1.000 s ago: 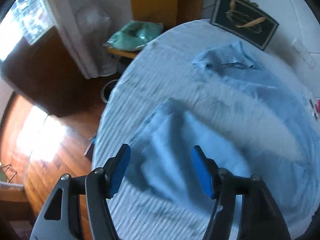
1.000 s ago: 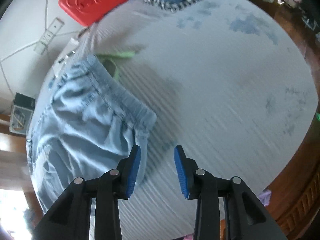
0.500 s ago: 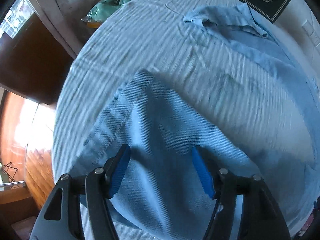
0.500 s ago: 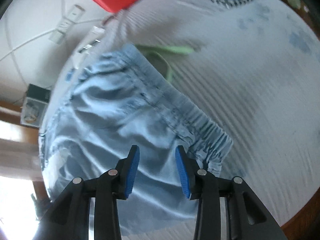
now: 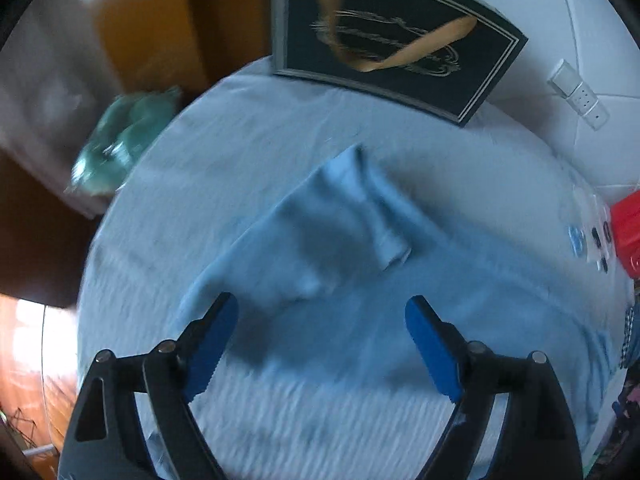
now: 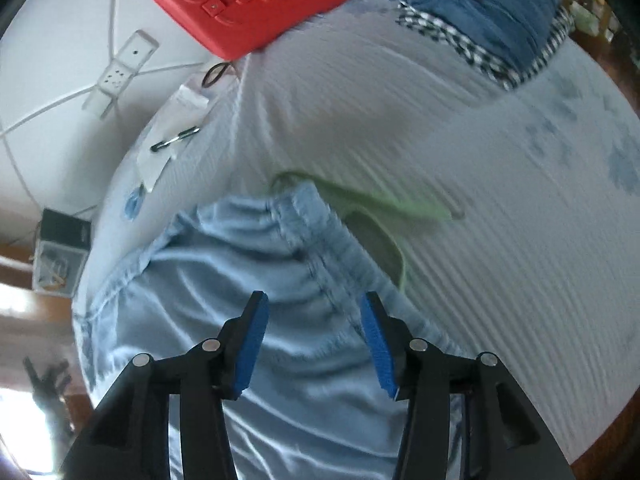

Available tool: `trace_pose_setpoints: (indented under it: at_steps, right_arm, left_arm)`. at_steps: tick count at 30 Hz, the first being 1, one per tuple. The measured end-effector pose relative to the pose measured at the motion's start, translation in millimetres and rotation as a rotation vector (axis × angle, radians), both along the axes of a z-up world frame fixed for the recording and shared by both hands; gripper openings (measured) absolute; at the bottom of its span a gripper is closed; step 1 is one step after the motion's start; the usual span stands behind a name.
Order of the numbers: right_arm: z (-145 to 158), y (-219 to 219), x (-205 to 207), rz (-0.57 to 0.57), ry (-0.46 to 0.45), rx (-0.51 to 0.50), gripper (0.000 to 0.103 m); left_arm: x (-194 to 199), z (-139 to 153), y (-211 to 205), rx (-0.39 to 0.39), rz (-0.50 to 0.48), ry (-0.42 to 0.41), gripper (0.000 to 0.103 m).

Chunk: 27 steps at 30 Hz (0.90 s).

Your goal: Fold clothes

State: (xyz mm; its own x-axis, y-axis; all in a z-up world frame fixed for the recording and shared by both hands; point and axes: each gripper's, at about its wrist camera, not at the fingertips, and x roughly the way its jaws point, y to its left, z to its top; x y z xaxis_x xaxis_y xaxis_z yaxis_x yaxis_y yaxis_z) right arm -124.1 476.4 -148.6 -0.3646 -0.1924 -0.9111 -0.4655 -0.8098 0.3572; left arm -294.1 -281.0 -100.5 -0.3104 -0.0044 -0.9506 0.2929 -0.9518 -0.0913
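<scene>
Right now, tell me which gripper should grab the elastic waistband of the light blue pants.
Right. The right gripper, jaws opening, hovers directly over the waistband; the left gripper, also opening, faces the folded leg end.

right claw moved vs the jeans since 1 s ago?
Yes. The right claw has shifted from the bare striped sheet beside the elastic waistband to over the jeans, away from the sheet side. Its jaws are opening, gripping nothing.

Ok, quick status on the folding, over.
Left gripper and right gripper opening, nothing pinched. Light blue trousers spread on the bed, one leg folded over. Green hanger under the waistband.
</scene>
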Motion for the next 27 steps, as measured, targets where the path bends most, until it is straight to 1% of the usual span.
trace_pose_setpoints:
  at_steps: [2, 4, 9, 11, 13, 15, 16, 17, 18, 19, 20, 21, 22, 23, 24, 25, 26, 27]
  right_arm:
    - [1.3, -0.5, -13.4, 0.007, -0.022, 0.018, 0.048]
    - [0.8, -0.6, -25.5, 0.01, -0.038, 0.031, 0.048]
    - [-2.2, 4.4, -46.4, -0.007, -0.044, 0.029, 0.048]
    - [-3.3, 6.0, -56.9, -0.014, -0.05, 0.035, 0.048]
    - [-4.1, 7.5, -67.0, -0.016, -0.059, 0.049, 0.052]
    - [-5.9, 8.6, -77.4, -0.015, -0.07, 0.06, 0.062]
    - [-9.6, 8.1, -83.0, -0.01, -0.085, 0.062, 0.071]
    - [-14.6, 7.4, -88.2, -0.003, -0.105, 0.065, 0.076]
    - [-20.1, 6.5, -92.7, 0.001, -0.126, 0.071, 0.084]
    - [-26.4, 5.5, -96.4, 0.003, -0.149, 0.08, 0.087]
    - [-32.8, 3.5, -99.9, 0.012, -0.165, 0.079, 0.087]
    - [-39.4, 0.2, -102.8, 0.029, -0.172, 0.063, 0.087]
    - [-46.1, -3.1, -105.8, 0.045, -0.179, 0.047, 0.073]
    - [-50.3, -7.1, -107.8, 0.063, -0.185, 0.048, 0.053]
    - [-51.0, -12.3, -108.2, 0.083, -0.188, 0.07, 0.041]
    - [-47.7, -16.0, -106.1, 0.096, -0.174, 0.085, 0.038]
    - [-38.6, -17.4, -100.5, 0.099, -0.136, 0.09, 0.035]
    - [-28.8, -17.2, -93.4, 0.098, -0.095, 0.085, 0.025]
  left_arm:
    - [-26.5, -10.3, 12.4, -0.035, -0.031, -0.041, 0.086]
    - [-44.2, -23.9, 22.8, -0.06, -0.064, -0.088, 0.086]
    - [-63.3, -48.1, 35.3, -0.045, -0.105, -0.096, 0.086]
    - [-66.3, -60.2, 38.7, -0.056, -0.113, -0.133, 0.086]
    - [-64.0, -73.1, 38.8, -0.059, -0.114, -0.161, 0.086]
    - [-59.5, -81.5, 34.8, -0.04, -0.104, -0.154, 0.082]
    - [-58.8, -83.3, 35.2, -0.044, -0.115, -0.157, 0.077]
    - [-58.3, -85.5, 36.1, -0.051, -0.129, -0.162, 0.073]
    - [-58.2, -86.1, 35.4, -0.057, -0.129, -0.166, 0.055]
    - [-58.4, -85.9, 33.9, -0.064, -0.123, -0.17, 0.016]
    - [-58.6, -85.7, 32.3, -0.07, -0.116, -0.175, 0.007]
    - [-57.3, -82.2, 32.2, -0.115, -0.124, -0.17, 0.007]
    - [-55.2, -76.8, 32.8, -0.182, -0.139, -0.161, 0.007]
    - [-53.0, -71.4, 33.4, -0.249, -0.154, -0.151, 0.007]
    - [-46.8, -60.4, 31.6, -0.316, -0.166, -0.128, 0.007]
    - [-39.0, -48.3, 28.1, -0.356, -0.175, -0.102, 0.007]
    - [-29.5, -35.9, 23.0, -0.379, -0.183, -0.077, 0.007]
    - [-17.4, -22.3, 15.7, -0.393, -0.187, -0.048, 0.007]
